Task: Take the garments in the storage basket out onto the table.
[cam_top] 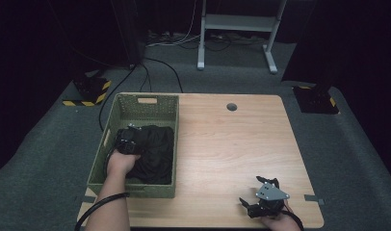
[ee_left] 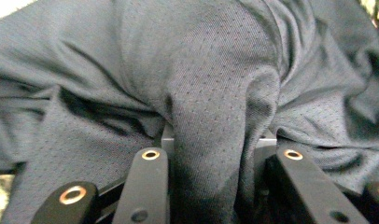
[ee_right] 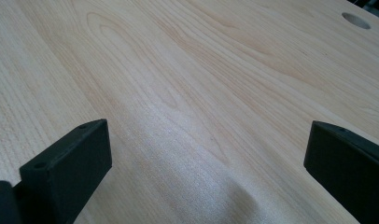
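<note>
**Left tongs pinched on the garment — lift it clean out of the basket**

Your left tongs are clamped on a raised fold of the black garment; in the left gripper view the mesh fabric bunches up between the jaws. The garment lies crumpled inside the green basket, at the left side of the tabletop.

Your right tongs sit near the front right edge of the tabletop, jaws wide apart, nothing between them, bare wood below in the right gripper view.

My read on doing this step well:
- Pull straight up first, not sideways, or the cloth may drag on the basket wall and tip it.
- The pinch is on one fold only; go slow so it doesn't slip.
- Clear the rim fully before swinging toward the open wood at the middle.
- Bring the right tongs in for a second corner once the cloth hangs free.

Count: one garment, one basket, two tongs, one cable hole in the tabletop.
</note>
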A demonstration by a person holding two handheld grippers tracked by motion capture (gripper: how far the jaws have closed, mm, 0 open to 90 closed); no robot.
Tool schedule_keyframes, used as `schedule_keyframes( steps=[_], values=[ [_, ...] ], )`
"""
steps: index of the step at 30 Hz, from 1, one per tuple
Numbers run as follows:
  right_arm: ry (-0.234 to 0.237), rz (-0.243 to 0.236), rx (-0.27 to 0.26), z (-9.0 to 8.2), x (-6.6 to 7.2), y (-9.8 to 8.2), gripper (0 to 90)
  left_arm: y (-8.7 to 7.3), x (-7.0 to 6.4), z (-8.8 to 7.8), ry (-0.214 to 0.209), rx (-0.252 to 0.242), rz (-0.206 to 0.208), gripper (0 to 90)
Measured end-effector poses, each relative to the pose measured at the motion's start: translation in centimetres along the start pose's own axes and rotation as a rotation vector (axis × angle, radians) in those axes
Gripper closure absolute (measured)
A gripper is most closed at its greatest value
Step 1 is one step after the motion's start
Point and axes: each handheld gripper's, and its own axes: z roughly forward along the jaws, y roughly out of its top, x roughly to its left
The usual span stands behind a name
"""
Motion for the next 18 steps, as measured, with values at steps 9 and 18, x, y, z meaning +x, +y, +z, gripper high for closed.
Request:
schedule_keyframes(
  steps=[9, 18],
  values=[
    [-0.002, -0.007, 0.002, 0.0, 0.0, 0.0, 0.5, 0.7, -0.2, -2.0, 0.0, -0.148, 0.026, 68.7],
    [-0.002, -0.01, 0.003, 0.0, 0.0, 0.0, 0.6, 0.9, -0.5, -4.1, -0.017, -0.274, 0.037, 68.6]
  ],
)
